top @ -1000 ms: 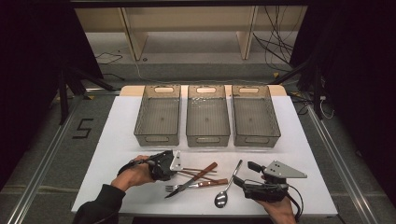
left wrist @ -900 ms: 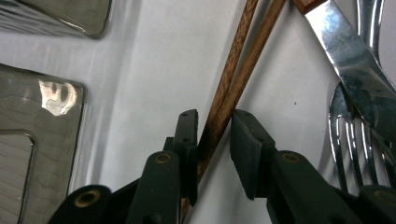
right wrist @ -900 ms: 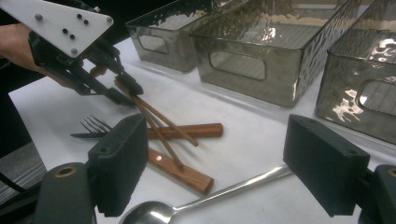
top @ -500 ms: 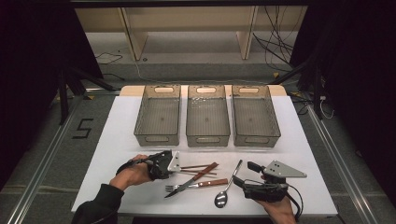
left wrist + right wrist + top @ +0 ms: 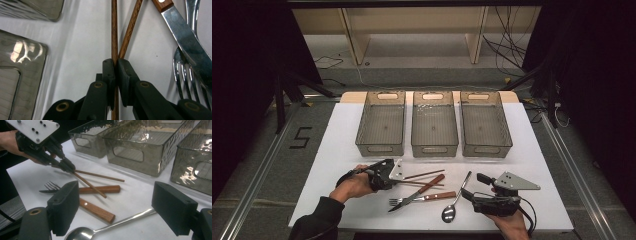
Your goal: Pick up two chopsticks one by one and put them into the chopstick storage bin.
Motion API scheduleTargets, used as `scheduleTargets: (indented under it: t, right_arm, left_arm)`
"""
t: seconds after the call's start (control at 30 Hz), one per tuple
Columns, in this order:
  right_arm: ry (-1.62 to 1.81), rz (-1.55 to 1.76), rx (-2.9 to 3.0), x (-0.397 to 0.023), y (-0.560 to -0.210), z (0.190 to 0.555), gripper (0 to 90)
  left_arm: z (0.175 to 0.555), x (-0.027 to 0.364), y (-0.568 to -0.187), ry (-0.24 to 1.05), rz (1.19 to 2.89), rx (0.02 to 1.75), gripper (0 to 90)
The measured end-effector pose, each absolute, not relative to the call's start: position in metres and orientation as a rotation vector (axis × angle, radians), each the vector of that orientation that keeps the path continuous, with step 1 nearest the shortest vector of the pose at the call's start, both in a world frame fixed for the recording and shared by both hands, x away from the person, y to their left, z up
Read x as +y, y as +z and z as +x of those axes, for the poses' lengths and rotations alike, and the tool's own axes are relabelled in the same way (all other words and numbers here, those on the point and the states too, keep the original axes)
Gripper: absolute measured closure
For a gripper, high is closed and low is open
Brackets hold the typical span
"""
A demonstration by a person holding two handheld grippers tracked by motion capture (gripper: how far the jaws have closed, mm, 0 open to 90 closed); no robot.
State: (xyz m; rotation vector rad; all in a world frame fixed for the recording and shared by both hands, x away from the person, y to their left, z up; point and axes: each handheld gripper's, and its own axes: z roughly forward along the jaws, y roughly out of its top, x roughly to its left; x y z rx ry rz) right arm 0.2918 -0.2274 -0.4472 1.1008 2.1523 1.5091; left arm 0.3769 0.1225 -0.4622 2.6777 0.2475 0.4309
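Note:
Two wooden chopsticks lie crossed on the white table, beside a wooden-handled knife, a fork and a spoon. My left gripper lies low at the chopsticks' left ends. Its jaws are shut on one chopstick, and the second chopstick ends against a jaw tip. The right gripper view shows that grip too. My right gripper rests at the front right, open, with its pads wide apart over the spoon's handle.
Three clear smoky bins stand side by side behind the cutlery: left, middle, right. The table's front edge runs just below both hands. The knife blade and fork tines lie close to the held chopstick.

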Motion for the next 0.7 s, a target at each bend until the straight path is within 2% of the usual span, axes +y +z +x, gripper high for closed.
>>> scheduleTargets:
  t: [0.33, 0.7]
  right_arm:
    - [1.509, 1.1, 2.154, -0.227, -0.447, 0.292, 23.1]
    - [1.51, 1.1, 2.153, -0.228, -0.447, 0.292, 23.1]
  left_arm:
    - [0.375, 0.127, -0.444, 0.421, 2.622, 0.265, 84.0]
    - [0.382, 0.135, -0.418, 0.482, 2.443, 0.479, 83.9]
